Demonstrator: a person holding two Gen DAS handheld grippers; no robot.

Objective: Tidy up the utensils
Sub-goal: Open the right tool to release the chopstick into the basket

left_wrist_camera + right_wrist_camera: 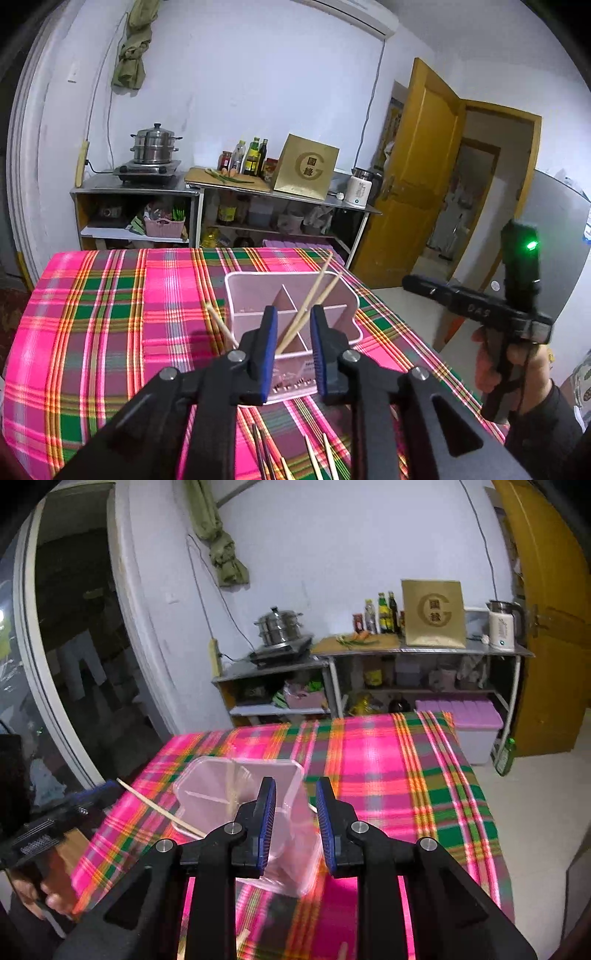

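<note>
Two chopsticks [314,306] lean in the clear organizer [236,295] just beyond the left hand-held gripper [293,343], narrowly parted, empty.

The right gripper [294,821] hovers with its blue-padded fingers [266,823] slightly parted and nothing between them, above a clear plastic divided container [207,786] on the plaid-clothed bench [406,775]. Chopsticks [232,794] stand blurred inside it; another chopstick [159,808] slants at its left. The left gripper [55,819] shows at the left edge.
</note>
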